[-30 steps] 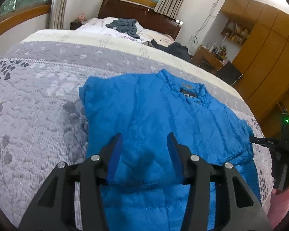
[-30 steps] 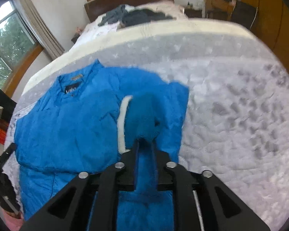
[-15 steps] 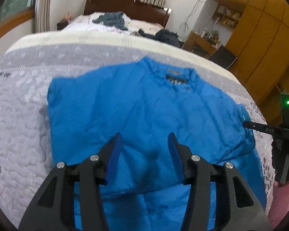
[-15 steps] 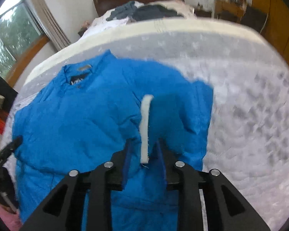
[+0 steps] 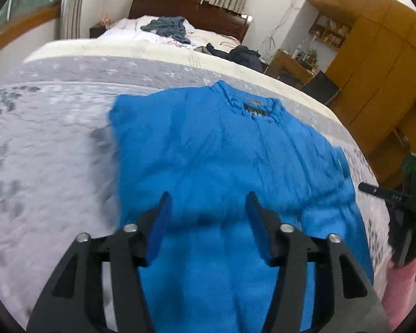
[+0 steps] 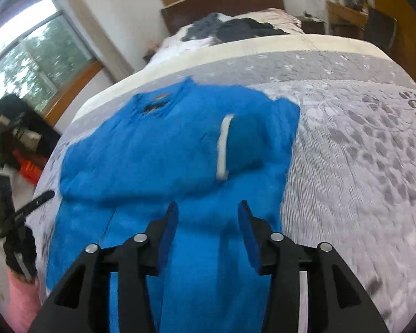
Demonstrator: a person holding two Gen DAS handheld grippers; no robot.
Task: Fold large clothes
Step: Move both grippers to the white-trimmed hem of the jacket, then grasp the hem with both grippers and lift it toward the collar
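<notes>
bed [image 5: 55,144]: grey flowered quilt, cream band behind, dark clothes heaped near headboard
jacket [image 5: 222,152]: blue, spread flat on quilt, collar toward headboard, hem toward camera
sleeve [image 6: 249,141]: folded across jacket front, white cuff edge showing, lying loose
left gripper [image 5: 208,216]: above lower jacket, fingers spread wide, nothing between them
right gripper [image 6: 206,222]: above jacket below folded sleeve, fingers parted, released, holding nothing

Bed [image 5: 55,149] with grey floral quilt, blue jacket [image 5: 222,152] lying flat
</notes>
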